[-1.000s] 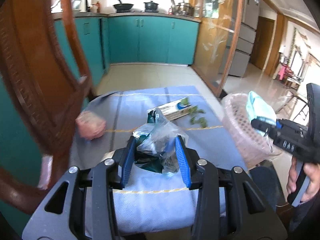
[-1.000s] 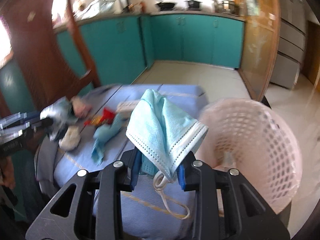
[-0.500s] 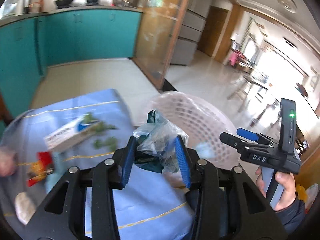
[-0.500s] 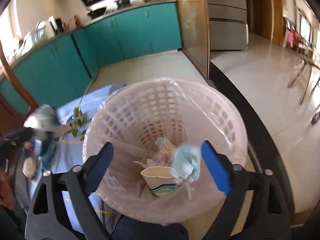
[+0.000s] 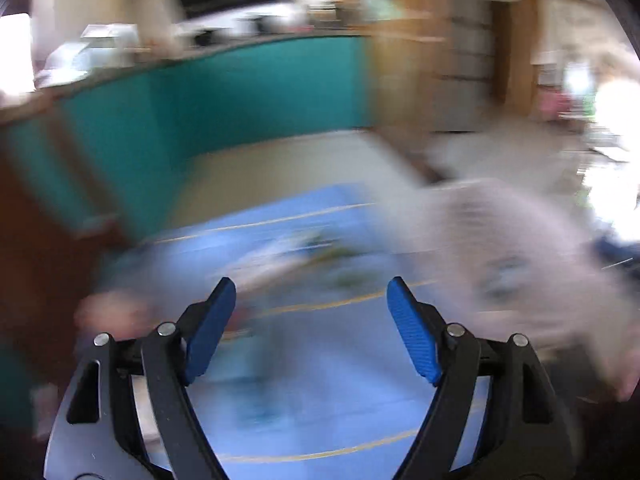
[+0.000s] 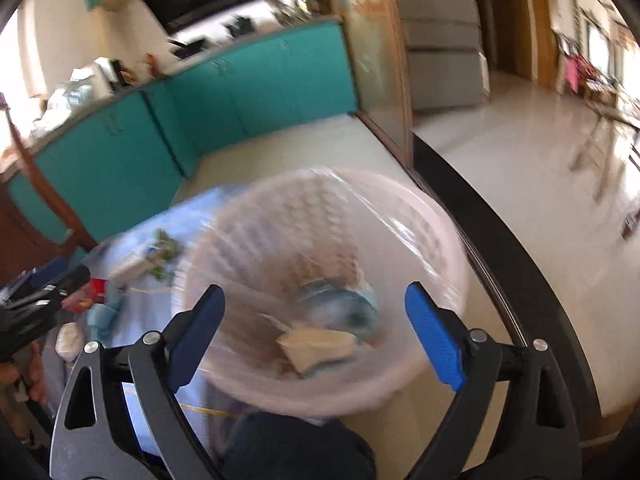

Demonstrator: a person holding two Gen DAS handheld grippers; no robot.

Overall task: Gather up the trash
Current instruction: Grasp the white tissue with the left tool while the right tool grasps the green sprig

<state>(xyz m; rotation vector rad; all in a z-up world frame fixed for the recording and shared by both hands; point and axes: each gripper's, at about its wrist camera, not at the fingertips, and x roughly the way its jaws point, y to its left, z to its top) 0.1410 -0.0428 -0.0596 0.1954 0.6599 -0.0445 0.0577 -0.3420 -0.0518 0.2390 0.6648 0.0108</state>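
now pink basket (image 6: 400,216) upright, mouth up; right gripper (image 6: 314,312) jaws apart, empty; left gripper (image 5: 310,304) jaws opening, empty

Your left gripper (image 5: 310,292) is angling downward, its blue pads (image 5: 408,332) spreading apart as the jaws are opening, with nothing between them; that view is blurring heavily. Your right gripper (image 6: 314,300) is also tilting downward, its jaws standing wide and gripping nothing. In the right wrist view, your left gripper (image 6: 52,294) is showing at the left edge.
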